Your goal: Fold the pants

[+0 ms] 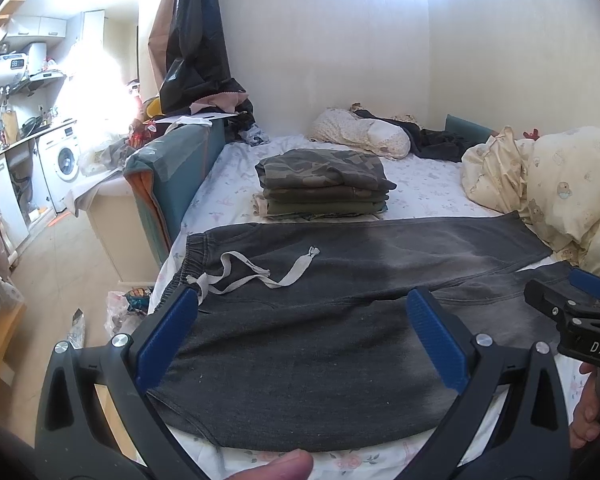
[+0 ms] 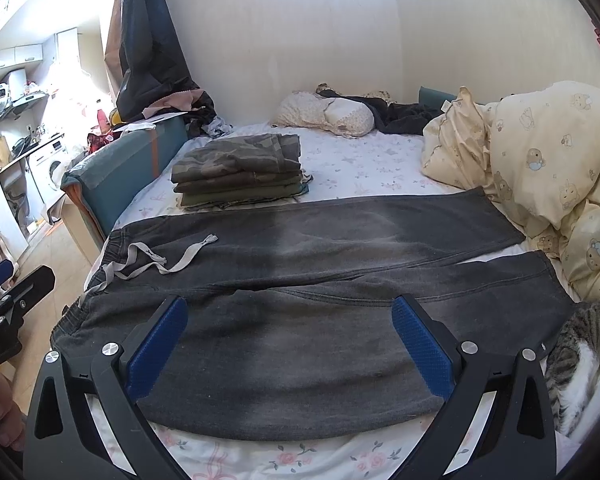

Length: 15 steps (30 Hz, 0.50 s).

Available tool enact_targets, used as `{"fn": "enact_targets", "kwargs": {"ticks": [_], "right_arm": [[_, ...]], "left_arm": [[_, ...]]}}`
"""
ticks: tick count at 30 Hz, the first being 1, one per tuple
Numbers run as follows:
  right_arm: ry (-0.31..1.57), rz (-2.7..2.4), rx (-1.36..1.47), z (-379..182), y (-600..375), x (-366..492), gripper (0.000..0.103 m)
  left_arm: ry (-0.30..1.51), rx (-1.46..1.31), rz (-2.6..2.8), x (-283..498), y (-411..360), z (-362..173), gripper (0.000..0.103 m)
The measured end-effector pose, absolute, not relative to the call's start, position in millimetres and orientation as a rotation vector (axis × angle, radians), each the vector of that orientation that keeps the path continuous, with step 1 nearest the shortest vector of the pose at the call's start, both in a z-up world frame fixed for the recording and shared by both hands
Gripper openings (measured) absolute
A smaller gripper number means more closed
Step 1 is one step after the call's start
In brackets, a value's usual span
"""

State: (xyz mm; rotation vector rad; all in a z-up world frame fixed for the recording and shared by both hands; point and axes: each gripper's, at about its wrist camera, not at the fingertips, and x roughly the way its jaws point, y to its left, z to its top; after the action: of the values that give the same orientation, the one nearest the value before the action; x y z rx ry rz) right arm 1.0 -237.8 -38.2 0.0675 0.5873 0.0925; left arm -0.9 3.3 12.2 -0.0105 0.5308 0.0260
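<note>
Dark grey sweatpants (image 1: 340, 272) (image 2: 320, 256) lie spread flat across the near part of the bed, waistband to the left, both legs running right. A pale drawstring (image 1: 260, 270) (image 2: 156, 258) lies loose near the waistband. My left gripper (image 1: 302, 300) is open, its blue pads above the near waist part. My right gripper (image 2: 290, 308) is open above the near leg; it also shows in the left wrist view (image 1: 572, 300) at the right. My left gripper also shows in the right wrist view (image 2: 4, 292) at the left edge. Neither holds anything.
A stack of folded camouflage and olive clothes (image 1: 324, 180) (image 2: 240, 168) sits behind the pants. A cream duvet (image 2: 540, 176) is piled at the right. A tabby cat (image 2: 580, 356) lies at the near right. A pillow (image 1: 364, 132) and dark clothes lie by the wall.
</note>
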Motion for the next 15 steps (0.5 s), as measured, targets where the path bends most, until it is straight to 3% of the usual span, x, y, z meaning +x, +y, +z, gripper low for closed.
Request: {"fn": "enact_targets", "kwargs": {"ticks": [15], "right_arm": [[0.578,0.086,0.035,-38.2,-233.3,0.5,0.103]], "left_arm": [[0.521,-0.011,0.033,-0.2,4.1,11.1,0.103]]}}
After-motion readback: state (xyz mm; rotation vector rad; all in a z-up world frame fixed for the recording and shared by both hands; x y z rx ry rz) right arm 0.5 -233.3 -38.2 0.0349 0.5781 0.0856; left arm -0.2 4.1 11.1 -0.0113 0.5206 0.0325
